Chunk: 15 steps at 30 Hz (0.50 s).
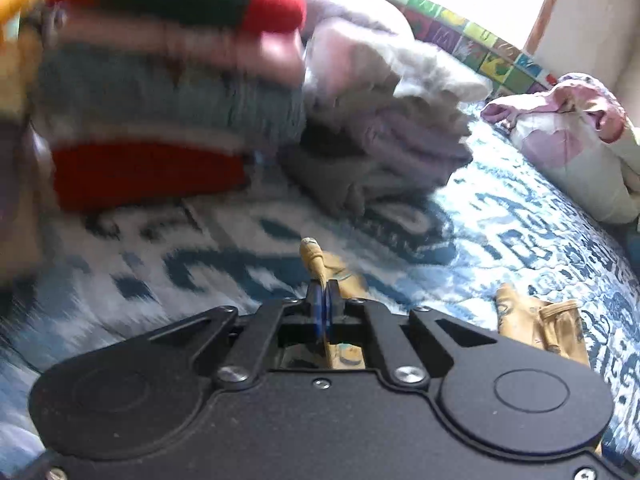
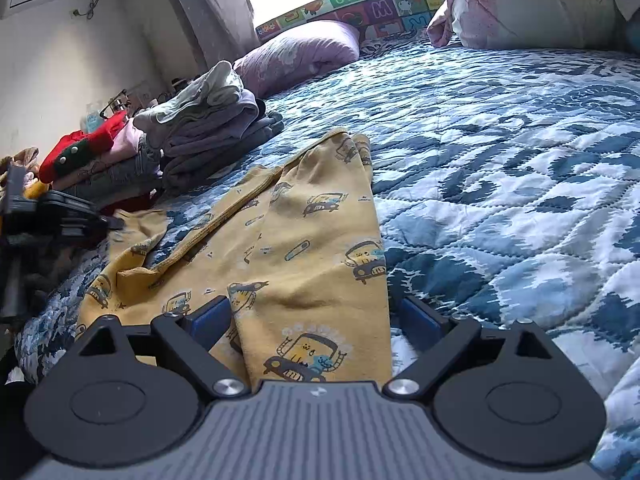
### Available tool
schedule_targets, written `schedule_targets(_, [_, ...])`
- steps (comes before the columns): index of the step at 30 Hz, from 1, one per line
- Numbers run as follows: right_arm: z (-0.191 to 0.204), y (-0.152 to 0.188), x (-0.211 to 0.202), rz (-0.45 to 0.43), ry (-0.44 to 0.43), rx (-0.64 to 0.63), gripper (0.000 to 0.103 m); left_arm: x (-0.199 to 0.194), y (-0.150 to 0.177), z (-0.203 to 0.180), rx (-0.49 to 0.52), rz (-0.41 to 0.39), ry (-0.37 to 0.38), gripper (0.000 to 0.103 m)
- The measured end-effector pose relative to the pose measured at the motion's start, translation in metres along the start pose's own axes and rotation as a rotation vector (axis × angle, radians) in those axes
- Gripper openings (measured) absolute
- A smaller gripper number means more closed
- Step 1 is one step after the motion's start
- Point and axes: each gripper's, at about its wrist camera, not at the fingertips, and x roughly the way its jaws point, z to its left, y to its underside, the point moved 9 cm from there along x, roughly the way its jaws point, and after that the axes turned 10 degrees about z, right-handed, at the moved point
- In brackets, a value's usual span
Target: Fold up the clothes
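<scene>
Yellow garment (image 2: 312,248): printed with little cars, it lies spread lengthwise on the bed (image 2: 500,200), partly doubled over, its near end between the right tongs' pads.
Left tongs (image 1: 323,308): shut tight on a pinch of the yellow cloth (the fabric pokes up past the blue pads), probably to lift that corner over for the next fold.
Right tongs (image 2: 316,320): spread wide, the pads standing clear on either side of the cloth, gripping nothing; likely placed to steady or take the near hem.
Garment's edges: a stitched hem runs diagonally across the left half, and the far end tapers to a narrow cuff.
Open room: quilt to the right of the garment lies bare and flat, so a fold that way looks unobstructed.
Tight side: folded stacks (image 2: 208,128) sit close on the left, a red and green piece (image 2: 80,152) topping the nearer one.
Far end: a lilac pillow (image 2: 300,52) and bundled bedding (image 2: 520,4) against the alphabet-patterned headboard (image 2: 380,4), well apart from the work.
</scene>
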Motion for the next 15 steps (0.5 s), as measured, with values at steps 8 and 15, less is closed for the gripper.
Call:
schedule_targets(8, [0.0, 0.001, -0.002, -0.003, 0.019, -0.001, 0.091, -0.075, -0.019, 0.044, 0.016, -0.069, -0.048, 0.0])
schedule_targets(15, [0.001, 0.002, -0.003, -0.003, 0.034, -0.01, 0.091, -0.078, 0.002, 0.062, 0.027, -0.036, -0.054, 0.0])
